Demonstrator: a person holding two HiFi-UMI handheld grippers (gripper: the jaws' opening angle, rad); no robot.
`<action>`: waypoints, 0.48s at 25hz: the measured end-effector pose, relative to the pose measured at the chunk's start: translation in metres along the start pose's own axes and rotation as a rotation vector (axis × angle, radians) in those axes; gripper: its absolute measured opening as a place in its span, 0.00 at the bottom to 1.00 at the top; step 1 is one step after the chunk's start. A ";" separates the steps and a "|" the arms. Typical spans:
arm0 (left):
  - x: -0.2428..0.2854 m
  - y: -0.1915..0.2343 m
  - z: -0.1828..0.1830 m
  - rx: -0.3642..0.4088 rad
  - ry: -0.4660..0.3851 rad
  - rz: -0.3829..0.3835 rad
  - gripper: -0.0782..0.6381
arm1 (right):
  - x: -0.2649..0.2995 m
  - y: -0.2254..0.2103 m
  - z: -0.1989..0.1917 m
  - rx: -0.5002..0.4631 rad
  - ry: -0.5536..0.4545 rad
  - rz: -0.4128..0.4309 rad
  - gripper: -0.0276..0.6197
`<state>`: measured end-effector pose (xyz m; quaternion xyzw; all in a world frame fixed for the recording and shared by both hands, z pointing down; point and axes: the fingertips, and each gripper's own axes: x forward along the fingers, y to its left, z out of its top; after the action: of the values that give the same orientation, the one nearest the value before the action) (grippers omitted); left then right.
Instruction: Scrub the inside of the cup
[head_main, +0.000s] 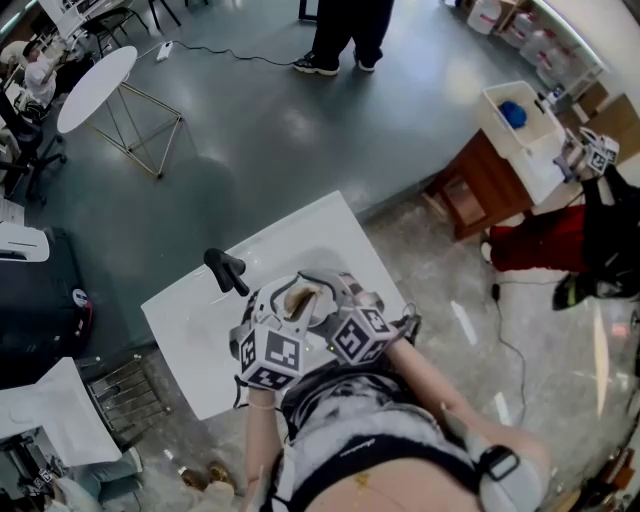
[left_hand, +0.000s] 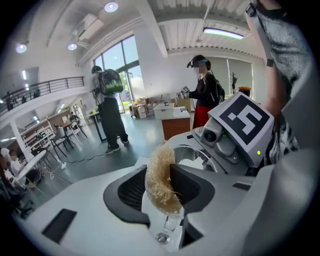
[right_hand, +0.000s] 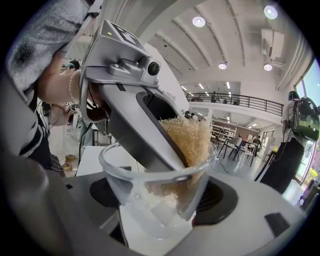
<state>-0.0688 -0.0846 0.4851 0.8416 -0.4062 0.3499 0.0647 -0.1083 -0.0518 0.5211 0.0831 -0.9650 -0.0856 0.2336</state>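
White square tabletop (head_main: 190, 330), seen from above, standing where a grey floor (head_main: 250, 130) meets a pale mottled floor (head_main: 440, 330). One black, handle-shaped object (head_main: 226, 270) lies on it near the far edge; its kind cannot be told.

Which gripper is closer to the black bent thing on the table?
Left. The left gripper, gripping a tan scrubber, is near the black bent thing; the right gripper, gripping a clear cup, is farther off.
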 end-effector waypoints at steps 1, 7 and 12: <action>-0.001 -0.001 0.000 0.007 0.003 0.004 0.31 | 0.000 0.001 0.000 -0.001 0.000 -0.002 0.65; -0.009 0.006 0.009 0.030 -0.026 0.052 0.30 | 0.001 -0.004 -0.003 0.010 -0.009 -0.035 0.65; -0.019 0.010 0.017 -0.003 -0.072 0.064 0.30 | 0.000 -0.008 -0.009 0.026 0.018 -0.044 0.65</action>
<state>-0.0748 -0.0855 0.4580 0.8402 -0.4355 0.3205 0.0401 -0.1031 -0.0608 0.5270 0.1079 -0.9618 -0.0774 0.2394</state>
